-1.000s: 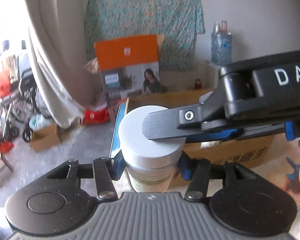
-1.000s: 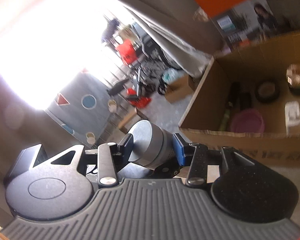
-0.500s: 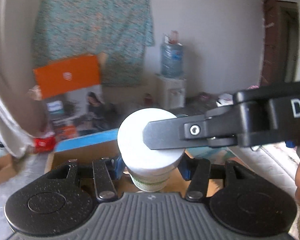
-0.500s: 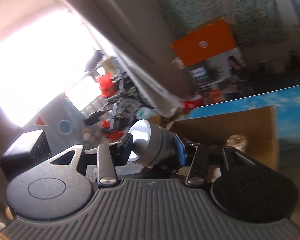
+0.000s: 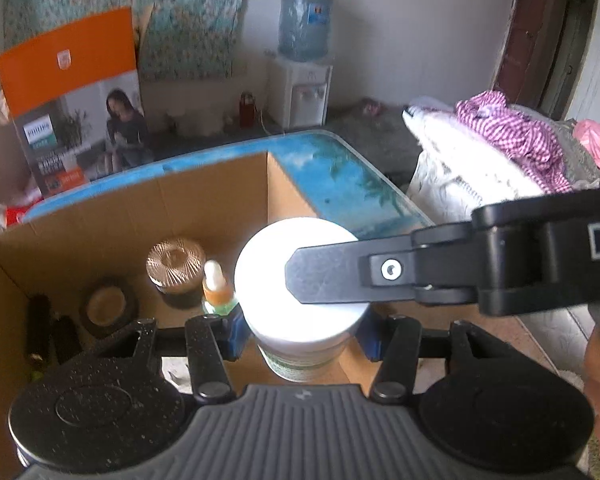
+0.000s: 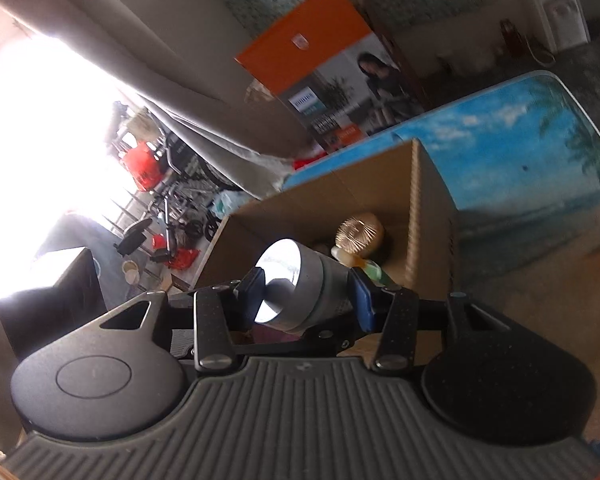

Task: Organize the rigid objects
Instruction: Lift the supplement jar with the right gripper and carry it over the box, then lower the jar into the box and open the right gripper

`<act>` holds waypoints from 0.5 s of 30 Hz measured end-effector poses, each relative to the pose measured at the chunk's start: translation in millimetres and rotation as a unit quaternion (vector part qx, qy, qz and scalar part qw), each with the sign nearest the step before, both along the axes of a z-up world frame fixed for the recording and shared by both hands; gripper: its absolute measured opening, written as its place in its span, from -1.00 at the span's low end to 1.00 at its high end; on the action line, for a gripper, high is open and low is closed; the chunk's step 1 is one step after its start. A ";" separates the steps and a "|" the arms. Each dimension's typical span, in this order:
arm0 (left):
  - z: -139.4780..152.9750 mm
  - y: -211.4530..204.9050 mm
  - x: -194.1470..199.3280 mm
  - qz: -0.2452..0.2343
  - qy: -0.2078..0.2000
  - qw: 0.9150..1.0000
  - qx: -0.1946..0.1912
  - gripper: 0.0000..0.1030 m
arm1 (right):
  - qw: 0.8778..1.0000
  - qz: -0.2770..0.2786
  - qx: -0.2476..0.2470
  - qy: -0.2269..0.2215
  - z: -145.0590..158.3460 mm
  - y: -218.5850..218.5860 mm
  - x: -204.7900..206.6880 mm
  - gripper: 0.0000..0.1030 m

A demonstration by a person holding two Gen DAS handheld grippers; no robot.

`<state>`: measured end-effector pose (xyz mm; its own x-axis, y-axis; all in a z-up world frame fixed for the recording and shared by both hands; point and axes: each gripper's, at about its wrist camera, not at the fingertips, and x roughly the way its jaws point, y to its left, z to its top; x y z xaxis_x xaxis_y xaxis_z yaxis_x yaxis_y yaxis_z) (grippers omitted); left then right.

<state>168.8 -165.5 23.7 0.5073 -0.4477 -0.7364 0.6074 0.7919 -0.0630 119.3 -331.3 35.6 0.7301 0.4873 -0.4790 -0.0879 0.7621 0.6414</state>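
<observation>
Left hand-held gripper [image 5: 302,334] is clenched on a white-lidded jar [image 5: 300,300] – blue pads press its sides just under the lid, green-printed label showing below. The jar is upright, held above the open cardboard box [image 5: 112,216], over its right end.

Right hand-held gripper [image 6: 306,294] grasps a grey metallic cylinder [image 6: 300,290] lying sideways between the pads, shiny flat end facing left. In the left wrist view a black finger [image 5: 328,276] of the right tool lies across the top of the white lid; whether it touches the lid I cannot tell.

Inside the box, on its floor:
- a dark jar with a ribbed copper-coloured lid [image 5: 176,264], upright, near the far wall
- a small dropper bottle [image 5: 216,286] with white bulb and orange body, just beside that jar and right next to the held white jar
- a round wood-toned piece in a dark ring [image 5: 106,308], left of the copper lid
- dark slim items [image 5: 44,328] at the far left, too blurred to identify

The box stands on a worktop with a blue beach print [image 5: 352,184]. Behind it – an orange and grey product carton [image 5: 72,100] stands upright. A water dispenser [image 5: 306,60] stands against the back wall.
</observation>
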 end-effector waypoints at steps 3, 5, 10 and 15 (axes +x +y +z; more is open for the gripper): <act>-9.3 -1.6 0.2 0.001 0.008 1.000 0.008 0.05 | 1.000 0.002 -0.003 0.012 -14.1 6.0 6.7 -0.12; -14.1 -2.8 2.6 0.001 0.013 1.000 0.011 0.05 | 1.000 0.002 -0.009 0.016 -17.5 15.0 13.4 -0.12; -21.0 -9.1 6.0 0.002 0.009 1.000 0.023 0.06 | 0.999 0.002 -0.029 0.019 -23.5 20.0 26.8 -0.14; -23.3 -7.4 10.2 0.013 0.012 1.000 0.021 0.15 | 0.999 0.007 -0.034 0.014 -25.6 22.6 26.0 -0.13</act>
<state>179.0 -172.9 0.5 0.5007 -0.4019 -0.7666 0.5845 0.8103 -0.0430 145.3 -308.8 10.0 0.7095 0.4629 -0.5313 -0.0814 0.8028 0.5907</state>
